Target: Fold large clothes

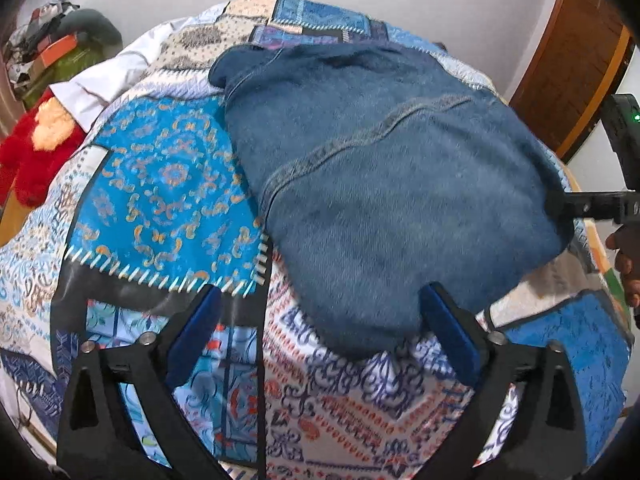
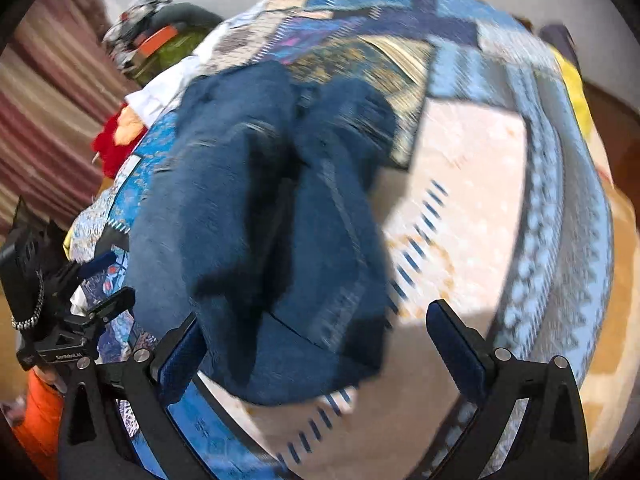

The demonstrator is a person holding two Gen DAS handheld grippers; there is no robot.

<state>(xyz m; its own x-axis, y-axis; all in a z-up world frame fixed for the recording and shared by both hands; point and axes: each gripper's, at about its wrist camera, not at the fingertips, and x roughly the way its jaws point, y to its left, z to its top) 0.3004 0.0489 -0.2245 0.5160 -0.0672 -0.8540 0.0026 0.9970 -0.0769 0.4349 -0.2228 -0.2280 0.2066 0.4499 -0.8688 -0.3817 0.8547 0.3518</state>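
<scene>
Left gripper [image 1: 320, 312] spread wide, gripping nothing, denim garment [image 1: 384, 184] folded on patchwork bedspread [image 1: 160, 184] just ahead; right gripper [image 2: 316, 332] gaping too, empty, denim [image 2: 260, 220] motion-blurred, folds hard to read.

The left gripper [image 1: 320, 320] fills the bottom of the left wrist view, its black arms rising from the lower corners and its blue-padded jaws spread wide apart with nothing clamped between them. At the right edge of that view the right gripper [image 1: 576, 206] reaches in level from the side, a dark hand [image 1: 626, 268] just below it.

In the right wrist view the right gripper [image 2: 316, 344] likewise has its jaws wide apart, gripping nothing. The left gripper [image 2: 96, 288] shows at the lower left of that frame, blurred; an orange sleeve [image 2: 38, 420] lies beneath it.
</scene>
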